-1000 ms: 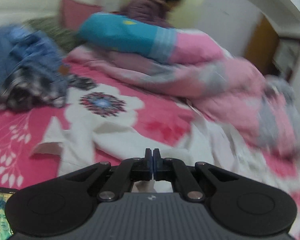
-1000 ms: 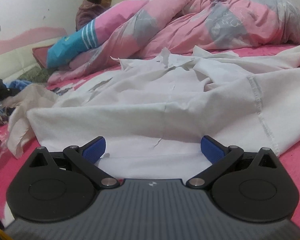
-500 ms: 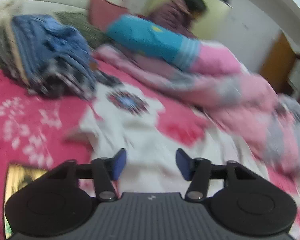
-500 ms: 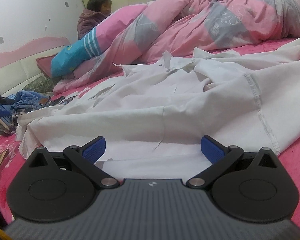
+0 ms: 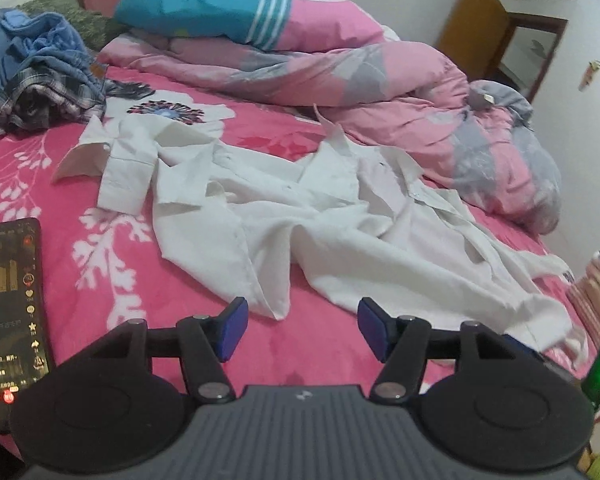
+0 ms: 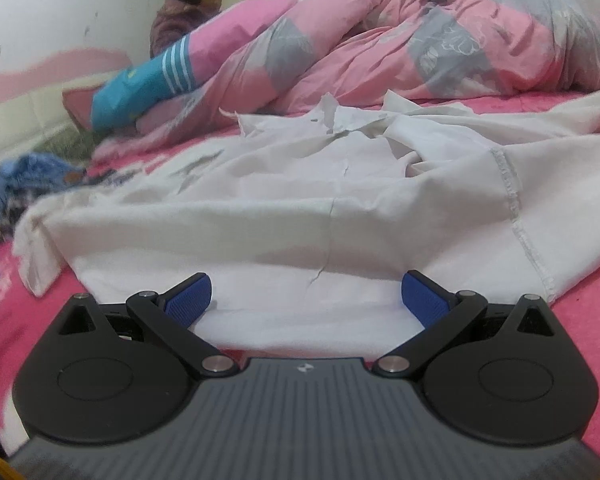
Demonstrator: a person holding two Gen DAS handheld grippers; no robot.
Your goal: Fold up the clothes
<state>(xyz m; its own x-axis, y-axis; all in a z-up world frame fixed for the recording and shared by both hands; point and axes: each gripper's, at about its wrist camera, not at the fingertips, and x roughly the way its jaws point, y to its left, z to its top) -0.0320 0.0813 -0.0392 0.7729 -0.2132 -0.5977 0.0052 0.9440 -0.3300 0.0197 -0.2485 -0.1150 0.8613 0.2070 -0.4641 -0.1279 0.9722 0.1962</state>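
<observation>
A crumpled white shirt [image 5: 320,220] lies spread across the pink floral bedsheet [image 5: 320,344], one sleeve and cuff [image 5: 120,168] stretched toward the far left. My left gripper [image 5: 301,314] hovers just short of the shirt's near hem; its jaws are opening, with only bedsheet between them. In the right wrist view the same shirt [image 6: 300,208] fills the middle. My right gripper [image 6: 307,286] is open and low over the shirt's near edge. White cloth lies between its blue pads [image 6: 188,300], which do not press on it.
A phone [image 5: 8,312] with a lit screen lies on the bed at near left. A pile of blue and plaid clothes [image 5: 40,72] sits far left. A bunched pink-grey duvet [image 5: 380,80] runs along the back. A person [image 6: 180,16] sits beyond it. Folded items [image 5: 596,292] show at the right edge.
My left gripper went from shut to open and drew back from the shirt toward the near side. The sleeve, lifted earlier, now lies on the bed. The right gripper stayed put.
</observation>
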